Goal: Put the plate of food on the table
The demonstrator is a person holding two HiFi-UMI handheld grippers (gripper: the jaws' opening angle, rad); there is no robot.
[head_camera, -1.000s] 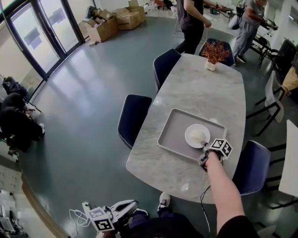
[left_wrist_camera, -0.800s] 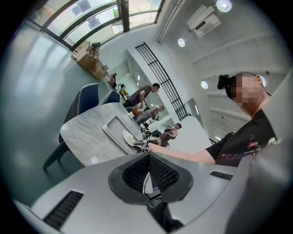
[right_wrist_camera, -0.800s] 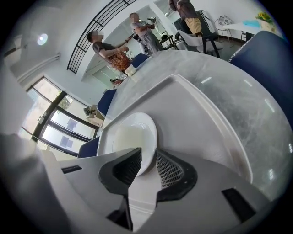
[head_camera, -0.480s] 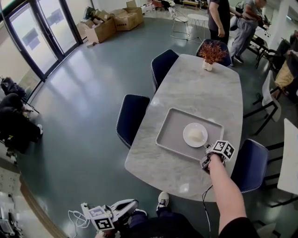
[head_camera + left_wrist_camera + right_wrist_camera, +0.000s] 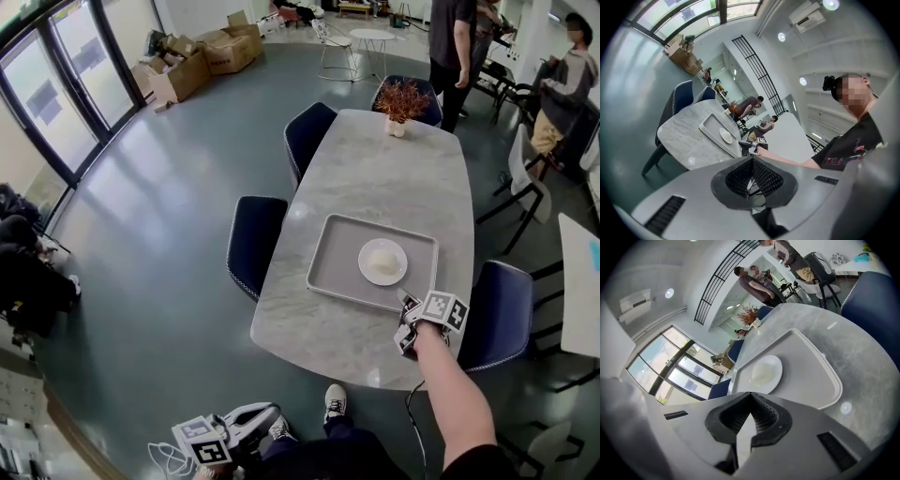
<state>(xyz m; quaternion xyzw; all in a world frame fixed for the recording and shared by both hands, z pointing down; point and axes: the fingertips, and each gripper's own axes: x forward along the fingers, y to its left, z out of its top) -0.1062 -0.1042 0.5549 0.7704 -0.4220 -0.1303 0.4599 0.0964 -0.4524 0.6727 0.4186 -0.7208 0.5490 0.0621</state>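
The round white plate (image 5: 382,262), holding a pale mound of food, lies flat inside the grey rectangular tray (image 5: 337,272) on the light marble tabletop (image 5: 394,178). The set-down looks done, unless the plate belongs on bare stone. The right tool (image 5: 406,317) hovers just off the tray's near edge, clenched on nothing, and the left tool (image 5: 255,418) hangs low, likewise closed and empty.

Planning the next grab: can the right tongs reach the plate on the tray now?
Probably yes: the right tongs hover beside the tray, nothing between them and the plate, though they look shut.
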